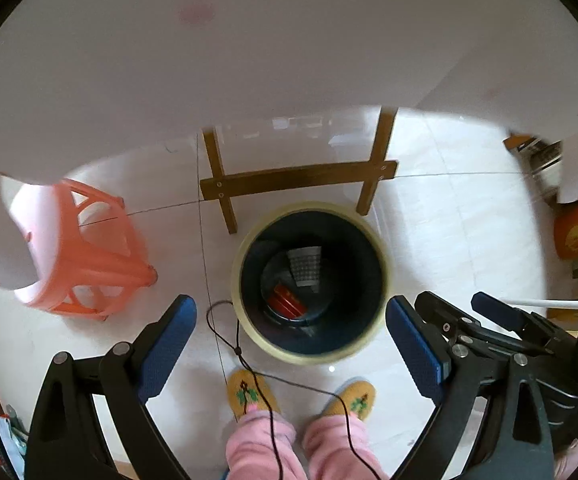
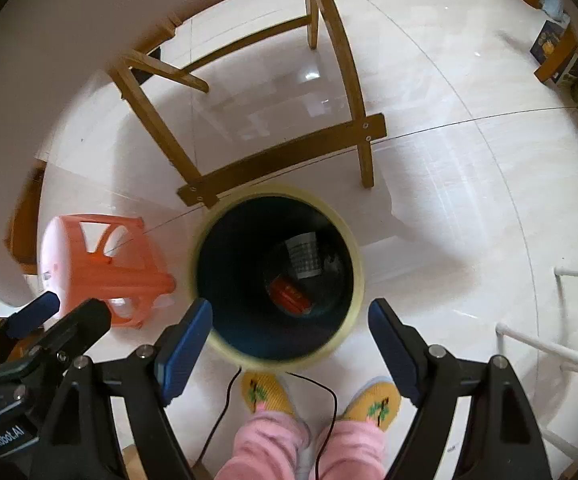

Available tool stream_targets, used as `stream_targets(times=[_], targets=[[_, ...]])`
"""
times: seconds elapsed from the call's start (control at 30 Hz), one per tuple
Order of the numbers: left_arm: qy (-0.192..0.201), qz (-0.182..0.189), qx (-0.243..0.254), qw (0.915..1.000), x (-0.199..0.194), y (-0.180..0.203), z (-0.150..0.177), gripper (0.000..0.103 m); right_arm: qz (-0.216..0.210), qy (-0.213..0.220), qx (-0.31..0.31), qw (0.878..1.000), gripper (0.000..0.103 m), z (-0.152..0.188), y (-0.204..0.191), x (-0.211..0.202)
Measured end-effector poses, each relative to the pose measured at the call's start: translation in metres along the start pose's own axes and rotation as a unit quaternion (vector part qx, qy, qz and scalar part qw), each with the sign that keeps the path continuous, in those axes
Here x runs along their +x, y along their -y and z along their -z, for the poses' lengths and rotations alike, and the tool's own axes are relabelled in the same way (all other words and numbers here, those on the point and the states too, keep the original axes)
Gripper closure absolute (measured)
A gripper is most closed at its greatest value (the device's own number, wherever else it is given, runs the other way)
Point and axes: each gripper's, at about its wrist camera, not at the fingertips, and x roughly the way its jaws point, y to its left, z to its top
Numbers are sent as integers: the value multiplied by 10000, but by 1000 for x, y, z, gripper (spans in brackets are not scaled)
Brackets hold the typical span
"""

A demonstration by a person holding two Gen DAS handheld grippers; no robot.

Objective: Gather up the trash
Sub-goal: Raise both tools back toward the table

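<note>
While both tools are hanging over the trash bin, pointing steeply down at the floor, the dropping step is looking finished, judging by what is lying inside. The left tool is standing with its blue pads wide apart and nothing between them; the right tool is likewise spread wide and empty. In the left wrist view the right tool is also showing at the lower right of the frame.

At the bottom of the bin a red piece of trash is lying just below a white patterned piece, both a little below the centre of the frame. They are sitting deep inside the dark wall, well apart from either tool, with the cream rim falling between the spread pads in each view.

A wooden frame of the counter is standing just above the bin in the picture, and an orange stool is sitting to the bin's left. A person's yellow slippers are showing at the bottom, just below the bin.

My judgement is that the next move is calling for going back to the counter to look for more trash, keeping the pads apart.
</note>
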Motion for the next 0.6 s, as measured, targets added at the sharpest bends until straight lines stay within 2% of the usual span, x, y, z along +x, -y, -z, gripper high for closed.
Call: stream_targets(times=[0.13, 0.3, 0.4, 0.6], targets=[[106, 94, -34, 9999, -59, 9, -3, 8, -67, 52, -41, 10000, 22, 2, -9, -56], [454, 155, -65, 9988, -143, 21, -10, 8, -123, 273, -305, 9991, 21, -2, -25, -138], [643, 160, -84, 9978, -187, 27, -14, 8, -166, 453, -472, 9977, 10, -7, -33, -184], [1111, 207, -123, 9935, -271, 37, -24, 8, -204, 796, -833, 9931, 10, -19, -50, -267]])
